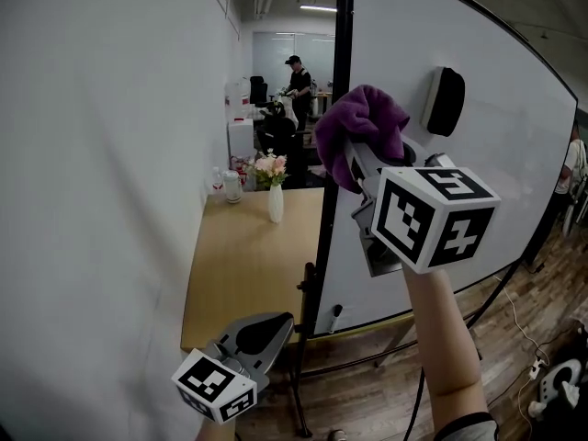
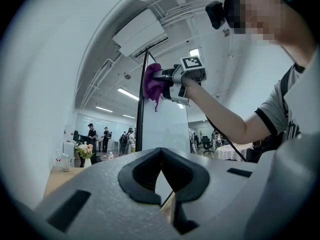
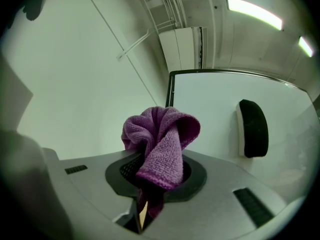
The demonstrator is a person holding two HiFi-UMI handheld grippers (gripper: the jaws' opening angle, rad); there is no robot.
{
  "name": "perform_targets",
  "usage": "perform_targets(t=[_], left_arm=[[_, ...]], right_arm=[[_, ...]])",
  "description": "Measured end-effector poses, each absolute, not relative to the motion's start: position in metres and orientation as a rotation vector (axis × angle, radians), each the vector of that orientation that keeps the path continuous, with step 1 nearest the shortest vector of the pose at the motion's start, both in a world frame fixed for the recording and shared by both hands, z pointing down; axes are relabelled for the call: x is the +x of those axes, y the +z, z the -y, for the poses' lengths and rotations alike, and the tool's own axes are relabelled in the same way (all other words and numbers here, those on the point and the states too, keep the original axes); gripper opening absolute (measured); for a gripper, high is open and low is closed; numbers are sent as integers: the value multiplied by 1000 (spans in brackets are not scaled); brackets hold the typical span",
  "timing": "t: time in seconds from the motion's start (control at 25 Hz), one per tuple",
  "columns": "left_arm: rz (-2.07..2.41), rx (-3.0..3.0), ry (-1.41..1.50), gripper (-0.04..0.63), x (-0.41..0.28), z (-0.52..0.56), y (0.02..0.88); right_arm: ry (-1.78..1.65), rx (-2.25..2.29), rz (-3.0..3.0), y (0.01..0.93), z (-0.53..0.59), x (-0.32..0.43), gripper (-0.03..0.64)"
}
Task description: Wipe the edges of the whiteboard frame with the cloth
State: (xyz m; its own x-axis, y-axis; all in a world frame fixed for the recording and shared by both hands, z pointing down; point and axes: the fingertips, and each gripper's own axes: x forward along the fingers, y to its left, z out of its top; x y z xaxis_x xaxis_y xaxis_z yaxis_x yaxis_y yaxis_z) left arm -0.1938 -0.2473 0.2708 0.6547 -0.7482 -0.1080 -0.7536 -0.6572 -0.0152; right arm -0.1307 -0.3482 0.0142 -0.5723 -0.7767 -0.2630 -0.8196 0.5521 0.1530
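Two handheld grippers are working beside a whiteboard standing in an office. The right gripper, raised at the end of a bare forearm, is clamping a bunched purple cloth tightly between its jaws, folds spilling over both sides. The cloth is sitting at the upper part of the board's black frame, on the vertical left edge, and appears to be touching it. The left gripper is hanging low near the foot of that same edge, its jaws drawn together with nothing between them. A black eraser is clinging to the white board surface just to the right of the cloth. Behind the board, a wooden table is standing against a pale wall, carrying a white vase of flowers and a small kettle-like jug. Farther back, a person in a cap is standing among desks and chairs under ceiling strip lights. Cables are trailing across the wood floor at the right.
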Motion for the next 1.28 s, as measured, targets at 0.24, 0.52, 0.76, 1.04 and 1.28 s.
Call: perform_targets(t=[0.24, 0.52, 0.76, 1.04, 1.28], left_arm=[[-1258, -2800, 164, 17, -200, 243, 269], [-1270, -2780, 186, 17, -211, 241, 260], [-1290, -2760, 202, 16, -218, 237, 254], [-1312, -2759, 203, 17, -227, 232, 260], [-1335, -2769, 200, 17, -233, 230, 269]], right_arm=[[417, -1408, -2587, -6, 349, -130, 63], [429, -1432, -2545, -36, 353, -129, 63], [416, -1444, -2532, -50, 360, -134, 63], [400, -1507, -2546, -32, 376, -142, 63], [429, -1530, -2513, -28, 374, -142, 63]])
